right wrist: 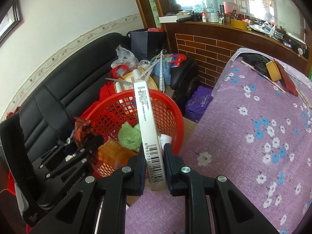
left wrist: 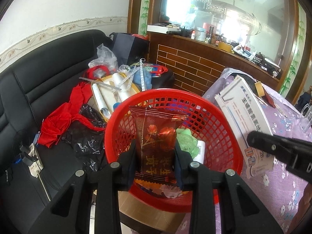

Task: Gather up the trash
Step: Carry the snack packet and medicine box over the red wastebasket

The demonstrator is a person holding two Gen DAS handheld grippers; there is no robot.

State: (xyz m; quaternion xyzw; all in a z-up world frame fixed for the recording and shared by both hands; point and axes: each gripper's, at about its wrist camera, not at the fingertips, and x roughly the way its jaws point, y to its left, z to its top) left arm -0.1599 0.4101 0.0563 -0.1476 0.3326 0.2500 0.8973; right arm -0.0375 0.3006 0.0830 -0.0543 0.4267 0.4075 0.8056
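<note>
— What do the grippers hold?
— The left gripper (left wrist: 155, 152) pinches a crinkly, featherlight snack wrapper (left wrist: 156, 136) over the red basket (left wrist: 224, 120); the right gripper (right wrist: 153, 154) clamps a stiff, light flat box (right wrist: 148, 120) by its barcode end — near the basket's rim.

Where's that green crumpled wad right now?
The green wad lies inside the red basket, left of the white box in the right wrist view, and behind the red snack packet in the left wrist view.
</note>
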